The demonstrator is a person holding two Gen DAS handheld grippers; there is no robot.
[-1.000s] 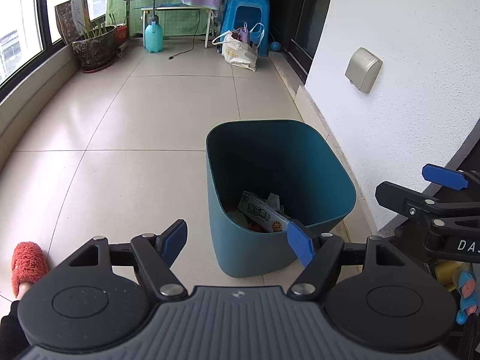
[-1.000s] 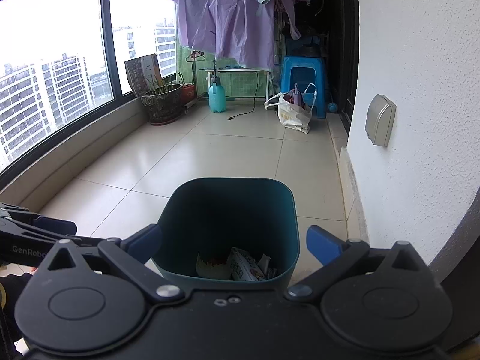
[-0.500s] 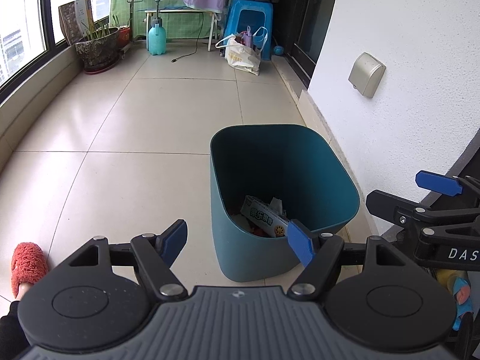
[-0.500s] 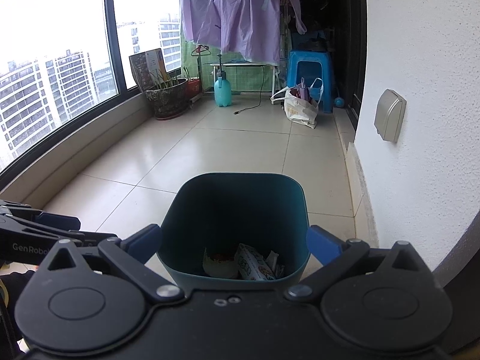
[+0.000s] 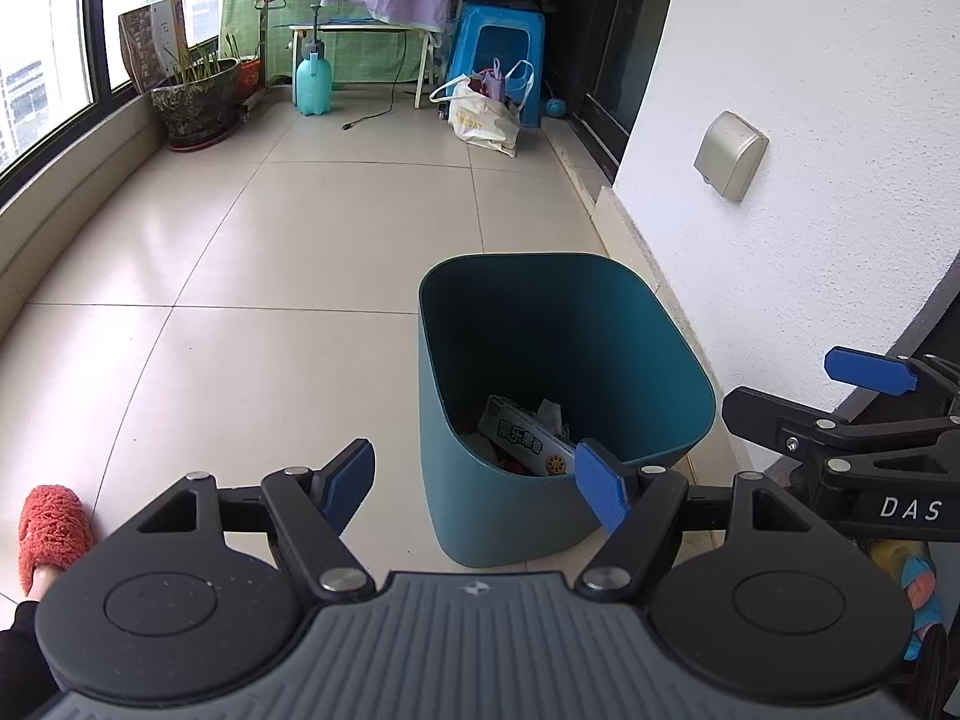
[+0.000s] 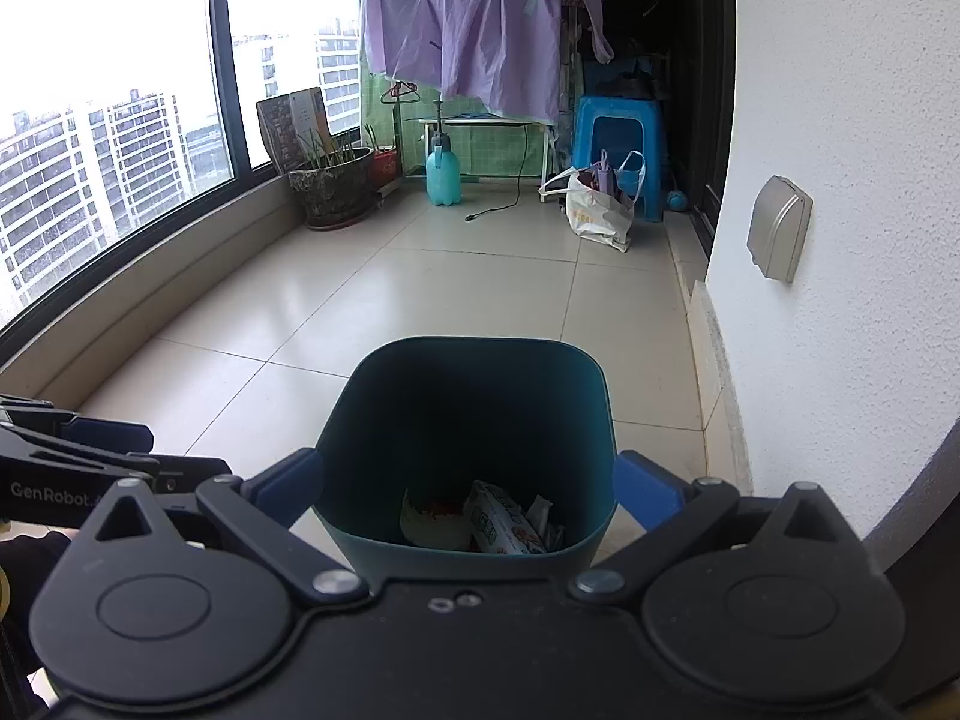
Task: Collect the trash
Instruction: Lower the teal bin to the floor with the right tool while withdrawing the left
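Observation:
A teal trash bin (image 5: 672, 354) stands on the tiled floor by the white wall; it also shows in the right wrist view (image 6: 468, 360). Inside lie a white printed snack wrapper (image 5: 528, 435) (image 6: 498, 525) and other crumpled trash (image 6: 435, 519). My left gripper (image 5: 477, 483) is open and empty, just in front of the bin's near left corner. My right gripper (image 6: 468, 489) is open and empty, its fingers straddling the bin's near rim; it shows at the right of the left wrist view (image 5: 870, 369).
A white wall with a grey socket cover (image 5: 729, 153) runs along the right. Far back stand a potted plant (image 5: 195, 99), a teal spray bottle (image 5: 313, 81), a white bag (image 5: 486, 114) and a blue stool (image 5: 501, 45). A red slipper (image 5: 51, 525) is at lower left.
Both grippers have drawn back and tilted up a little, so the bin sits lower in both views. Both stay open and empty.

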